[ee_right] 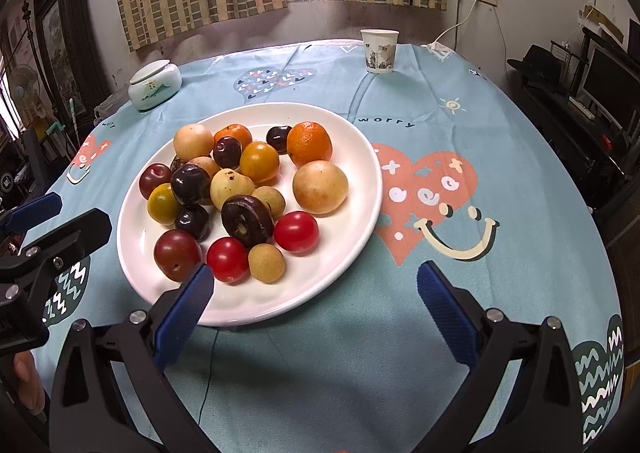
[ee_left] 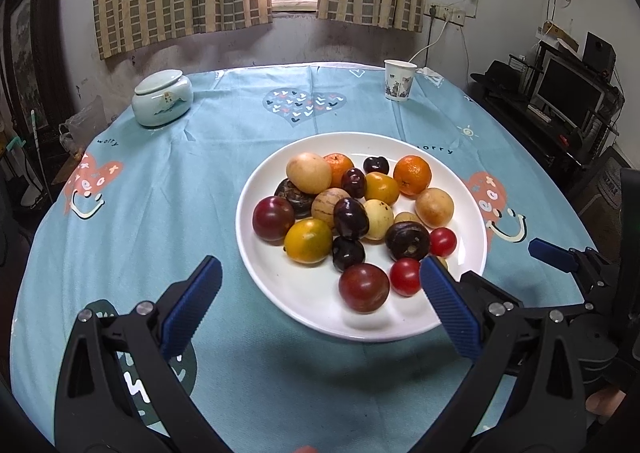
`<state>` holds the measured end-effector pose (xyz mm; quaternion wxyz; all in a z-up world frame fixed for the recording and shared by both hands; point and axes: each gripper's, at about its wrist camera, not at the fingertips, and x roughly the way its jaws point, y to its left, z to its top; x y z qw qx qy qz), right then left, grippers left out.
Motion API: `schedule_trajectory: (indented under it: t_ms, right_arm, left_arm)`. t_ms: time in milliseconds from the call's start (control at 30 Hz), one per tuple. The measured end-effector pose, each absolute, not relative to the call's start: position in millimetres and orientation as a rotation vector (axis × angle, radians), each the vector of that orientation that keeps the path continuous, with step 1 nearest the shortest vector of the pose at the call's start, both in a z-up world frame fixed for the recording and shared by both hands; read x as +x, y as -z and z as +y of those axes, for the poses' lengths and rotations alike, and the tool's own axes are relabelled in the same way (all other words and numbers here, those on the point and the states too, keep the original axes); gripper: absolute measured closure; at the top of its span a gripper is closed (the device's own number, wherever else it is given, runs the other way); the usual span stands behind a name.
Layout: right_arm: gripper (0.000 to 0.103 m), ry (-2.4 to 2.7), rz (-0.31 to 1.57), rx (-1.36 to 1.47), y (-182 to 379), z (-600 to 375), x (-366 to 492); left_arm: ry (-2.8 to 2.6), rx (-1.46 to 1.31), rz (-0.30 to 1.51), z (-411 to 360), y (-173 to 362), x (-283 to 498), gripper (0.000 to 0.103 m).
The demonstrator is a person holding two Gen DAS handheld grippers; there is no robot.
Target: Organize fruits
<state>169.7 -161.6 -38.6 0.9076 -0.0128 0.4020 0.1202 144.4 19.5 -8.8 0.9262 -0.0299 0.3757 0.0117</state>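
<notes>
We're looking down on a round table (ee_left: 168, 189) under a light-blue cloth printed with hearts, and the white plate (ee_left: 304, 293) sits near the table's front edge, a little right of its middle. All the fruit we can see is on that plate, none on the cloth.

Our left gripper (ee_left: 320, 289) hovers over the plate's near rim with its blue-padded fingers spread wide and nothing between them; its right pad overlaps the plate's front-right edge in our view. Our right gripper (ee_right: 312, 289) hangs above the bare cloth just right of the plate, jaws equally wide apart and empty, its left pad over the plate's near rim.

On the plate, we count two oranges (ee_right: 310, 144) toward the far rim, a large tan fruit (ee_right: 320, 187) on the right side, and another tan one (ee_left: 309, 172) at the far left. Two red cherry tomatoes (ee_right: 296, 232) lie near the front beside a small beige round fruit (ee_right: 267, 263). A dark red plum (ee_left: 364, 287) sits closest to the front rim, and several glossy dark purple fruits (ee_left: 351, 218) are piled in the middle among yellow-orange ones (ee_left: 308, 241).

Toward the table's far edge, a pale lidded ceramic jar (ee_left: 162, 98) stands at the left and a paper cup (ee_left: 399, 80) at the right, well apart from the plate.
</notes>
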Motion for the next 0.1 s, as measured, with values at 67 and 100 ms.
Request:
schedule_trajectory:
  t_ms: [67, 100]
  right_arm:
    - [0.001, -0.247, 0.829, -0.028, 38.4, -162.0, 170.1]
    - [0.001, -0.247, 0.830, -0.028, 38.4, -162.1, 170.2]
  left_arm:
    - [-0.024, -0.068, 0.769, 20.6, 8.8, 144.3, 0.002]
    - [-0.022, -0.072, 0.769, 20.8, 8.8, 144.1, 0.002]
